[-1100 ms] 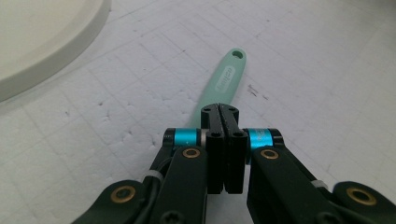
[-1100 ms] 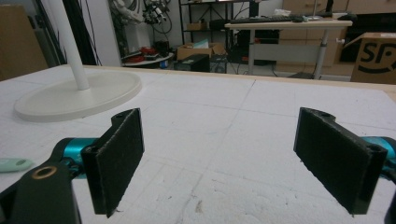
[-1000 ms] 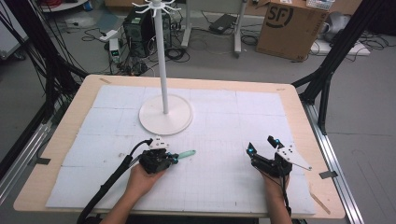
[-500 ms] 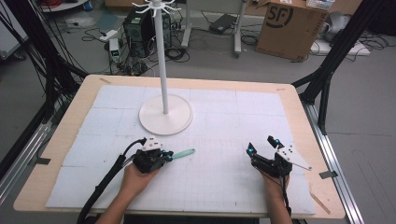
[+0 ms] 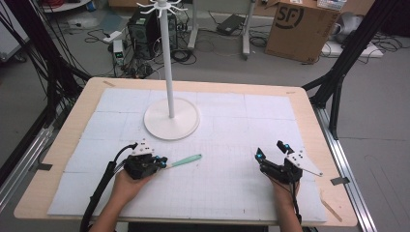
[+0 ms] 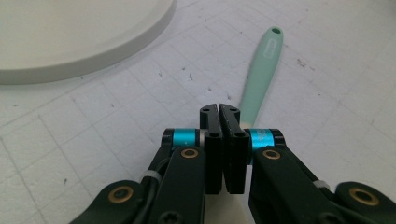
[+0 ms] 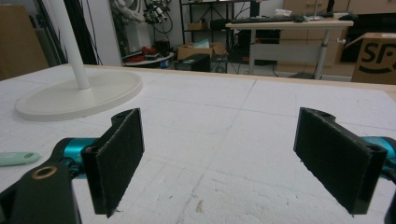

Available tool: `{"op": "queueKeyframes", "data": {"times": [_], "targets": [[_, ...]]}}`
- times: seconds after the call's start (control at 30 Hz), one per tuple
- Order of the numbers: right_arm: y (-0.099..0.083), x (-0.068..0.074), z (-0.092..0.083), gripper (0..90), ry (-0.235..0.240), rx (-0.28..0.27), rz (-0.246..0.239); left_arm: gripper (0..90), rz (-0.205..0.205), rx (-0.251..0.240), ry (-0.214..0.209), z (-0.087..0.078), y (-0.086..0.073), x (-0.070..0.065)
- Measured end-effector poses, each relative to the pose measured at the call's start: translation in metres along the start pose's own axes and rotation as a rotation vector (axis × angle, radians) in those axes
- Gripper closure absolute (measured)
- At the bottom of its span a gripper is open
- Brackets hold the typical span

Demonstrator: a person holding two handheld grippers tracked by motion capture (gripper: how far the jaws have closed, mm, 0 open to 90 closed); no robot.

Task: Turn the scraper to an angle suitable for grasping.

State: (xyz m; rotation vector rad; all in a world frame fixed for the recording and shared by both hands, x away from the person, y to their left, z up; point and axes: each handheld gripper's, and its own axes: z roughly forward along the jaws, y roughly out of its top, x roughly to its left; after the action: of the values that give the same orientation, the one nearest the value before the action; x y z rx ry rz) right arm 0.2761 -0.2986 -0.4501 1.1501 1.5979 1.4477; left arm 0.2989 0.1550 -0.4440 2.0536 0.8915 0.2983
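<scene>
1. A pale wooden tabletop (image 5: 309,104) is carrying a white gridded foam mat (image 5: 232,145) that is covering most of its surface.
2. A white round-based stand with a tall thin pole (image 5: 171,118) is standing on the far left part of the mat, its hooked top reaching up toward the upper edge of the high view.
3. The right gripper (image 5: 272,151) is resting near the right front of the mat, held by the person's right hand (image 5: 284,191); its fingers (image 7: 119,156) are standing wide apart with nothing between them.
4. The left gripper (image 5: 164,164) is sitting at the left front of the mat in the person's left hand (image 5: 128,181); its fingers (image 6: 212,140) are pressing together, closed on one end of the spatula.
5. A mint-green slim plastic spatula handle (image 5: 186,161) is lying on the mat just in front of the stand's base, stretching away from the left gripper's fingers toward the middle of the mat.
</scene>
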Motion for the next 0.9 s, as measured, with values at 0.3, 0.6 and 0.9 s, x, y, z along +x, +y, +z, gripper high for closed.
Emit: {"op": "queueKeyframes", "data": {"times": [0.3,0.6,0.9], "targets": [[0.0000,0.0000,0.0000,15.3,0.001,0.001,-0.002,88.5,-0.004,0.022,-0.022,0.0005,-0.0006,0.0015],[0.0000,-0.0001,0.0000,15.4,0.000,0.001,-0.003,89.2,0.009,0.023,-0.071,-0.0003,-0.0012,0.0020],[0.0000,-0.0003,0.0001,15.3,0.002,-0.001,-0.009,81.7,0.041,-0.037,-0.096,-0.0042,-0.0031,-0.0001]]}}
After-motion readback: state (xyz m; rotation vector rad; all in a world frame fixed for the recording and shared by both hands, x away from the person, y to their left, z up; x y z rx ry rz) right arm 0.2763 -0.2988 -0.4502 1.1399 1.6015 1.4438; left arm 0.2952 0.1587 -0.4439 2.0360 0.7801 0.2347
